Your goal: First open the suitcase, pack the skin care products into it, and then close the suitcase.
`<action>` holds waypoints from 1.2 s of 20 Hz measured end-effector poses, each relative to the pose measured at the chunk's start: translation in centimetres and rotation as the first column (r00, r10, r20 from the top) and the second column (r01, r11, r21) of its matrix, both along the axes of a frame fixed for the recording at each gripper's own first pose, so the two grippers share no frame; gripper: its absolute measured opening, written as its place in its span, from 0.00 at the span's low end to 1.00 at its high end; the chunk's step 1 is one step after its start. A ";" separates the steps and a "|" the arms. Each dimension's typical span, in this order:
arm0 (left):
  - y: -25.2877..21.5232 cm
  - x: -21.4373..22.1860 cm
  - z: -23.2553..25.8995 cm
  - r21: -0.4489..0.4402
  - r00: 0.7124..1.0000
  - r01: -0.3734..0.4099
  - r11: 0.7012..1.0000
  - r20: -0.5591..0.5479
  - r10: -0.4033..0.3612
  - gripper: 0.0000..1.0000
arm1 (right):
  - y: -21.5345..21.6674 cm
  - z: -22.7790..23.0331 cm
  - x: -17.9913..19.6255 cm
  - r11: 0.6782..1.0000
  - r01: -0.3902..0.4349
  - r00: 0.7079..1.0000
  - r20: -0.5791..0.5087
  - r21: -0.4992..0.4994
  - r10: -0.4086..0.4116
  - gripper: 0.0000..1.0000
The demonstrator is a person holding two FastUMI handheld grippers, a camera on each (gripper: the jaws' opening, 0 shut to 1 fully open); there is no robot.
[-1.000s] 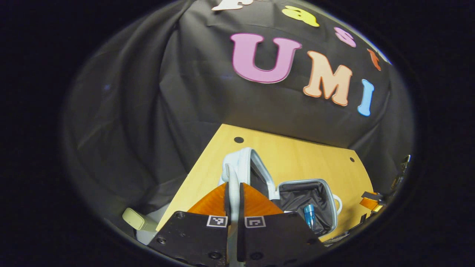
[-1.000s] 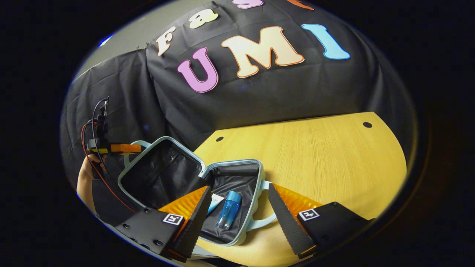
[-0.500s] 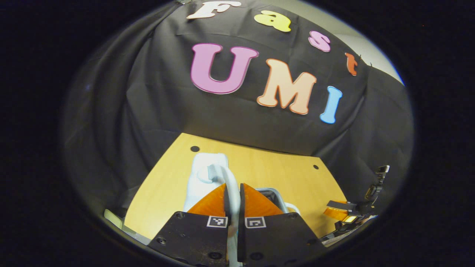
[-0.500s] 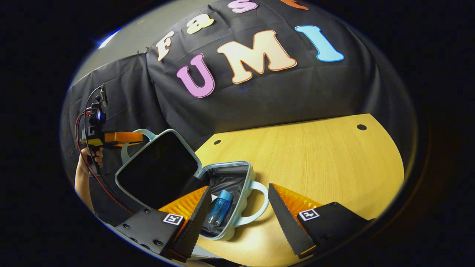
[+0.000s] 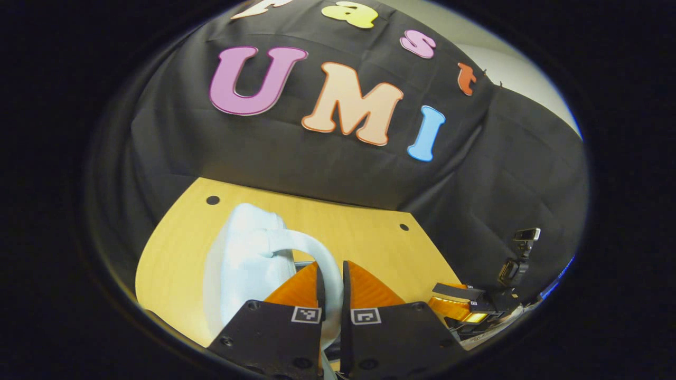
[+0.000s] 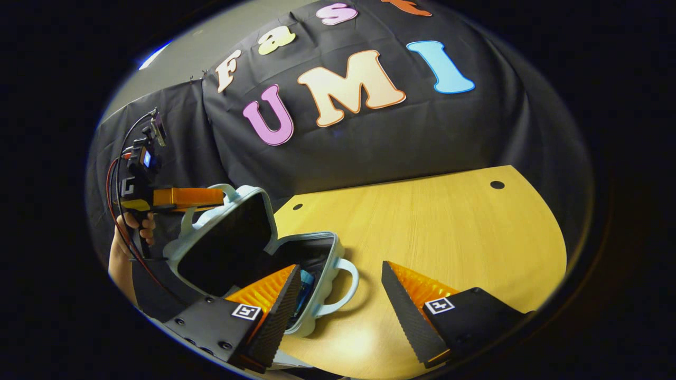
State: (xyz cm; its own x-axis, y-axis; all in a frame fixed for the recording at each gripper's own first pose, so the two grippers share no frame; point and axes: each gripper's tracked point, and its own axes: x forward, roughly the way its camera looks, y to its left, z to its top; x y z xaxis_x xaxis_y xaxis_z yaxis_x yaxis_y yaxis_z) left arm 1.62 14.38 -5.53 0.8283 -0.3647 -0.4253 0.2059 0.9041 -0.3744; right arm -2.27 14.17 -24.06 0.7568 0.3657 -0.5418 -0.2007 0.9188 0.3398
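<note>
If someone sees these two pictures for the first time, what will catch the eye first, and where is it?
The eye goes first to the pale blue suitcase on the wooden table, its lid half raised at the left of the right gripper view. The left gripper pinches the lid's handle, with a hand holding that gripper. The right gripper hangs open near the suitcase.

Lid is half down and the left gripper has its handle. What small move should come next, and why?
Probably swing the lid the rest of the way down onto the base. The left gripper is clamped on the lid handle, the lid stands tilted over the base with a gap open, and the blue bottle lies inside. The right gripper hangs open beside the case.
</note>
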 end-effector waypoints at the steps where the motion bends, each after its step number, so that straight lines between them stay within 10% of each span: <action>1: -1.1 0.3 -0.3 0.006 1.000 0.004 1.000 0.002 -0.004 0.06 | -0.6 0.2 -0.1 1.000 0.005 1.000 0.007 -0.006 -0.005 0.96; 14: -10.9 0.4 -9.9 0.230 0.991 0.048 0.972 -0.134 -0.017 0.10 | -11.0 0.6 -2.4 0.998 0.037 0.999 0.020 -0.043 -0.036 0.97; 16: -11.4 0.4 -10.0 0.272 0.994 0.018 0.962 -0.105 0.011 0.17 | -12.2 0.8 -2.2 0.998 0.042 0.999 0.018 -0.043 -0.041 0.97; 19: -11.7 0.8 -7.0 0.347 0.998 -0.056 0.936 0.048 0.042 0.64 | -13.1 1.7 -1.2 0.996 0.078 0.996 0.043 -0.051 -0.076 0.97; 24: -10.3 0.8 -0.3 0.360 0.942 -0.238 0.902 0.310 0.125 0.77 | -12.7 8.9 3.2 0.974 0.214 0.934 0.306 -0.074 -0.182 0.98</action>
State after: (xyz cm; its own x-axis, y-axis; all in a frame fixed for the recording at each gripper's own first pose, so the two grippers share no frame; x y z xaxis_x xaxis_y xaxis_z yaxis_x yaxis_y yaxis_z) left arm 2.38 4.13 -5.84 0.9673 -0.0497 -0.2488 0.0666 0.9960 0.0597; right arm 0.97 1.45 -15.16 0.9397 0.1454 -0.3096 -0.0877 0.9773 0.1930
